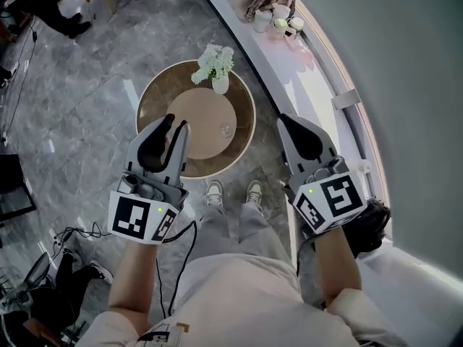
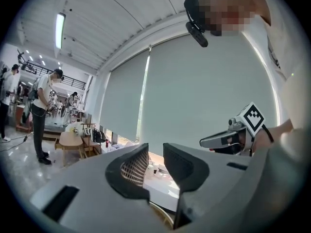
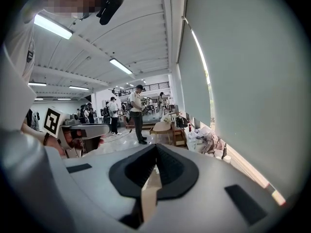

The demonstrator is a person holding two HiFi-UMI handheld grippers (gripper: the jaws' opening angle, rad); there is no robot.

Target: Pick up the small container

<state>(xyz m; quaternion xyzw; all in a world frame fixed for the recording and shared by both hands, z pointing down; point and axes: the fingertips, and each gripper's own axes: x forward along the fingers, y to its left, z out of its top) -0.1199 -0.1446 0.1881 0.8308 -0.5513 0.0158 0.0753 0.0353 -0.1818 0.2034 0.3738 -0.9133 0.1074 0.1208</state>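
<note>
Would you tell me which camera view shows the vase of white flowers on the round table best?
The head view: it looks down on the vase of white flowers standing near the far edge of the round table. Neither gripper view shows it; both look out across the room.

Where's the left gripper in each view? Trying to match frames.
Head view: the left gripper is lower left, overlapping the round table's left rim.
Left gripper view: its jaws, slightly apart, fill the bottom centre.
Right gripper view: side-on at mid-left, its marker cube nearest the edge.
Shared landmark: the grey window blind, at right in head and right gripper views, central in the left gripper view.
</note>
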